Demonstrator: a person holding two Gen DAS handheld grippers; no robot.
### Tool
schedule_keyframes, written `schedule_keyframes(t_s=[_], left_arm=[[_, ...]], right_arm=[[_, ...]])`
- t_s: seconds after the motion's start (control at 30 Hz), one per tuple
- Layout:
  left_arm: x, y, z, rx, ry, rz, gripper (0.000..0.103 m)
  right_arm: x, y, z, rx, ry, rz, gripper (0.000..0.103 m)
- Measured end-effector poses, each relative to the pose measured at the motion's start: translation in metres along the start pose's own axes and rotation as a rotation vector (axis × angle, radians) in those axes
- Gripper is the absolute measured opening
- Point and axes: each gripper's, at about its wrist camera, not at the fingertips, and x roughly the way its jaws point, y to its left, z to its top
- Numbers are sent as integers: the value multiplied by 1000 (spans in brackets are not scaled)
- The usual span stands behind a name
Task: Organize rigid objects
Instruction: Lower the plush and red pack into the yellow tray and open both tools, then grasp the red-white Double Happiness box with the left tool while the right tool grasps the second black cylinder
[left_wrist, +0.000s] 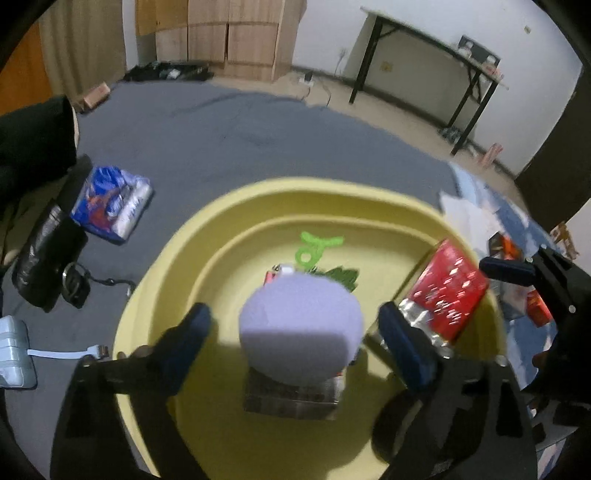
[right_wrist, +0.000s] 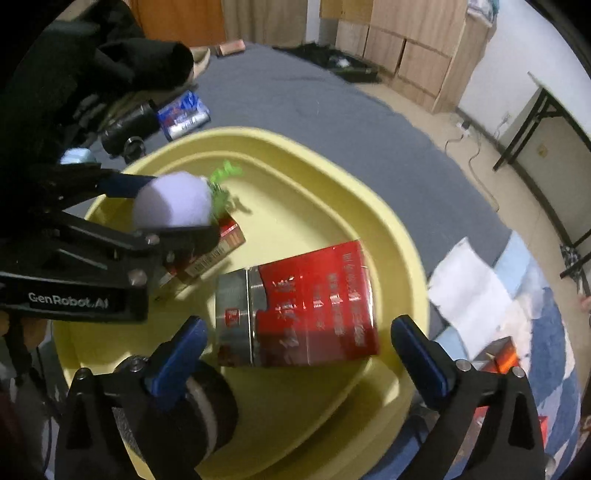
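Glossy red tin (right_wrist: 317, 306) – matt yellow plastic basin (right_wrist: 388, 236) – grey cloth (left_wrist: 258, 140)

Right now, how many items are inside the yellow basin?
4: a purple ball on a small box, a red tin lying by the rim, a green toy behind. Others may be hidden.

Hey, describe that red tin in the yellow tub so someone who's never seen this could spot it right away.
Find the big yellow tub on the grey blanket. Inside, nearest the right gripper, the red tin lies on its side. It is the only shiny red container with a silver lid; its neighbours are a soft lavender ball and a small box.
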Motion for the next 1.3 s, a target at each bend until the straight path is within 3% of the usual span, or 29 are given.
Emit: schedule_keyframes(t_s=[0.07, 0.17, 0.43, 0.6, 0.77, 1.0, 1.13, 1.23, 1.3], left_arm=[[-12, -7, 2, 25, -29, 2, 103], [-24, -27, 8, 68, -33, -6, 103], [-60, -127, 20, 211, -63, -115, 103], [-76, -197, 13, 352, -42, -175, 103], [-72, -246, -10, 447, 6, -221, 103], [-48, -289, -28, 496, 78, -240, 103], [-22, -313, -34, 520, 131, -213, 103], [-10, -329, -38, 580, 102, -158, 103], [-4, -331, -36, 562, 98, -181, 103]], right_arm=[[-19, -7, -11, 44, -61, -37, 102], [-54, -26, -38, 144, -150, -87, 103], [-152, -69, -161, 339, -274, -281, 103], [-198, -108, -227, 465, -285, -377, 103], [-210, -134, -272, 563, -233, -428, 103], [-223, -153, -296, 638, -201, -416, 103], [-219, -169, -301, 674, -207, -405, 103], [-213, -176, -300, 669, -221, -394, 103], [-209, -180, -298, 664, -222, -377, 103]])
